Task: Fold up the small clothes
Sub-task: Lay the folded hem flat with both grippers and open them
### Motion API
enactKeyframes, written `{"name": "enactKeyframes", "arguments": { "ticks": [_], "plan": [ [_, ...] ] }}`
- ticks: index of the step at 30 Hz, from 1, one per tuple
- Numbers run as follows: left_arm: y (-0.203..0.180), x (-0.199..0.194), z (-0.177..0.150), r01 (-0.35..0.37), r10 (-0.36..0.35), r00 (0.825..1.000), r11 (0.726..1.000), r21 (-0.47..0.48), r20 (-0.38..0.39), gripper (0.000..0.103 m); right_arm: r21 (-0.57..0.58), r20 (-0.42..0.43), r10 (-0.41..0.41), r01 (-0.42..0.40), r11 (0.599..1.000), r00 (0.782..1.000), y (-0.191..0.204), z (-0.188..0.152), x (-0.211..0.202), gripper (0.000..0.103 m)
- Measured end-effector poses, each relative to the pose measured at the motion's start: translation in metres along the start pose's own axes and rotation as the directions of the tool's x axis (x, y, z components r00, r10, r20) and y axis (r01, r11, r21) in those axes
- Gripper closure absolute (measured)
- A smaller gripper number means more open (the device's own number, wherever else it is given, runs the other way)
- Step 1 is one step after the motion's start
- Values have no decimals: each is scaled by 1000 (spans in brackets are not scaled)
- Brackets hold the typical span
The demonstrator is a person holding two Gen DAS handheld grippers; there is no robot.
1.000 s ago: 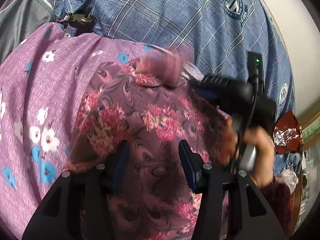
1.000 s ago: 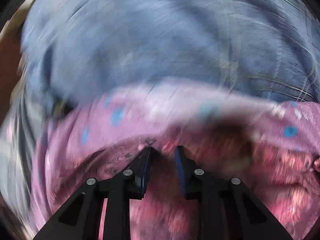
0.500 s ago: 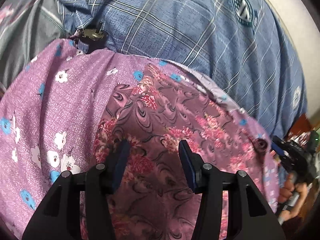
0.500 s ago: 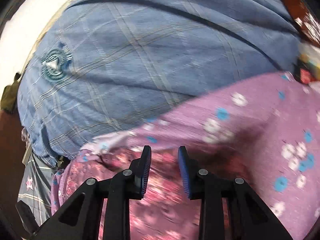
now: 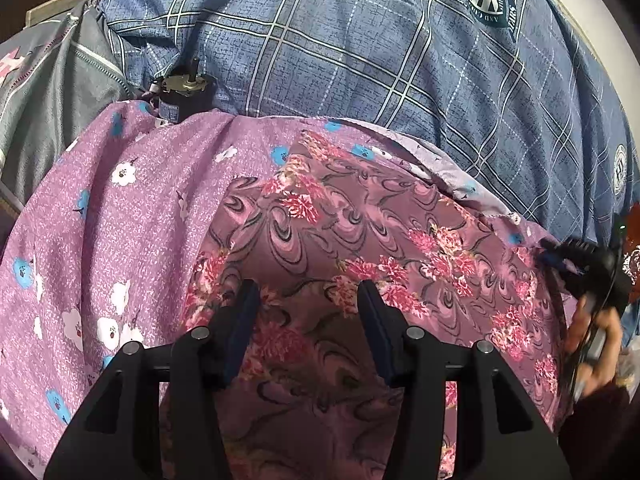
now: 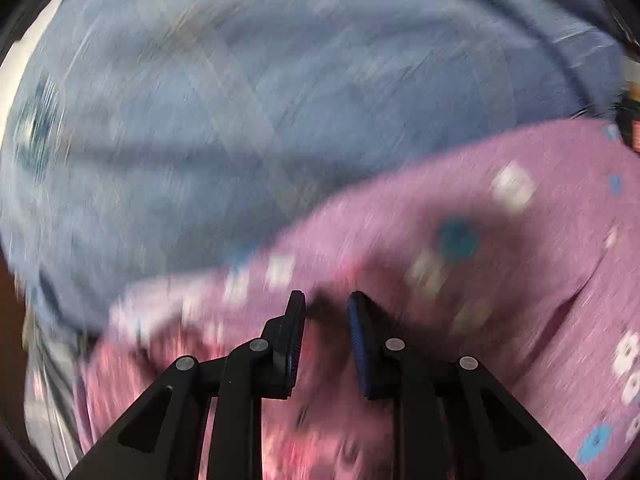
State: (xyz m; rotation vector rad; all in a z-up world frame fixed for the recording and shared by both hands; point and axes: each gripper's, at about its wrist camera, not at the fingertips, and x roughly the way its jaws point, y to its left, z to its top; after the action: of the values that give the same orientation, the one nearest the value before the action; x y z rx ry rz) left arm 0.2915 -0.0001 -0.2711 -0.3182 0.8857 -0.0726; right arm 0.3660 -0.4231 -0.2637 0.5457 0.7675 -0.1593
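Observation:
A mauve cloth with pink flowers (image 5: 352, 232) lies flat on a larger purple cloth with white and blue flowers (image 5: 132, 216). My left gripper (image 5: 308, 300) is open and empty, just above the near part of the mauve cloth. My right gripper shows at the right edge of the left wrist view (image 5: 560, 260), by the mauve cloth's right corner. In the blurred right wrist view, my right gripper (image 6: 326, 308) is open with nothing between the fingers, over the purple cloth (image 6: 500, 248) and the mauve cloth (image 6: 320, 420).
A blue plaid bedsheet (image 5: 360, 52) covers the surface behind the cloths and also shows in the right wrist view (image 6: 240, 120). A grey zipped garment (image 5: 52, 92) lies at the far left. A small dark metal object (image 5: 184, 88) sits at the purple cloth's far edge.
My right gripper has swung from the mauve cloth's far middle out to its right corner. The mauve cloth now lies spread flat. My left gripper stays open in place.

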Motion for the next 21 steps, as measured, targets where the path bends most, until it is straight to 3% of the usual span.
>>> {"name": "enactKeyframes", "arguments": {
  "ticks": [2,5,10,14,17,19,21],
  "plan": [
    [0,0,0,-7,7,1000,1000,0,1,53,62,57,6,-10,998,998,-12,8,-13,75],
    [-2,-3,-2,-27,27,1000,1000,4,13,53,8,53,20,-20,1000,998,-12,-4,-35,75],
    [-11,-12,-11,-25,25,1000,999,27,1,49,-61,-22,79,-80,995,997,-3,-47,-77,75],
    [-20,-10,-20,-83,87,996,991,109,-37,48,-127,-104,66,-79,989,992,12,-87,-89,72],
    [-27,-11,-25,-113,123,991,979,169,-47,46,-154,-208,4,-37,987,978,7,-124,-80,73],
    [-28,-15,-28,-120,132,990,977,177,-56,46,-201,-150,-25,-6,979,988,13,-135,-87,73],
    [-26,-29,-30,-108,116,992,982,157,-47,46,-187,-145,-26,-2,982,989,19,-140,-100,71]
  ]
}}
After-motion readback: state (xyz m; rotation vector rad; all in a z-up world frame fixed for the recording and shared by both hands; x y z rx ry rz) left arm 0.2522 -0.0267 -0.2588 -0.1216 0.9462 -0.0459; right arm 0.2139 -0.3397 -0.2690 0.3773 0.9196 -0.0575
